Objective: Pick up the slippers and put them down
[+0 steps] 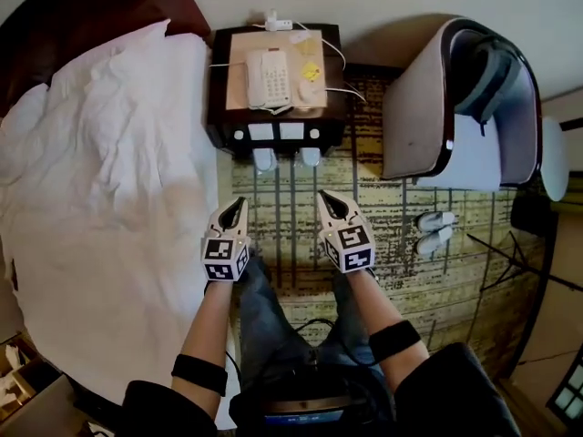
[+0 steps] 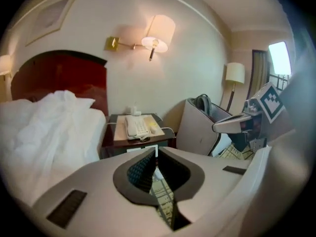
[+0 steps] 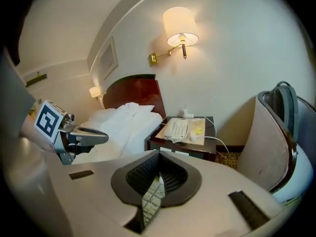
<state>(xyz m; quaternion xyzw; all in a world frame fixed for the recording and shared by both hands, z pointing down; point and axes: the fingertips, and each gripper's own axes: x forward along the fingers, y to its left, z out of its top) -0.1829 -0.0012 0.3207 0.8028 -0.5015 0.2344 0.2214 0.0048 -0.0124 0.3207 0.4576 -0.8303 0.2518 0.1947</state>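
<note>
White slippers (image 1: 264,159) sit paired against the far nightstand (image 1: 219,71), seemingly set down already. Nearer, the left gripper (image 1: 240,202) and right gripper (image 1: 323,196) hang clenched, empty.

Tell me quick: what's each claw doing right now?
Left claw: closed, holding nothing.
Right claw: closed, holding nothing.

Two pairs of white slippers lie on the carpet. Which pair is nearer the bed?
The pair side by side at the foot of the dark nightstand, right next to the bed. The other pair lies farther off, beside the grey armchair.
</note>
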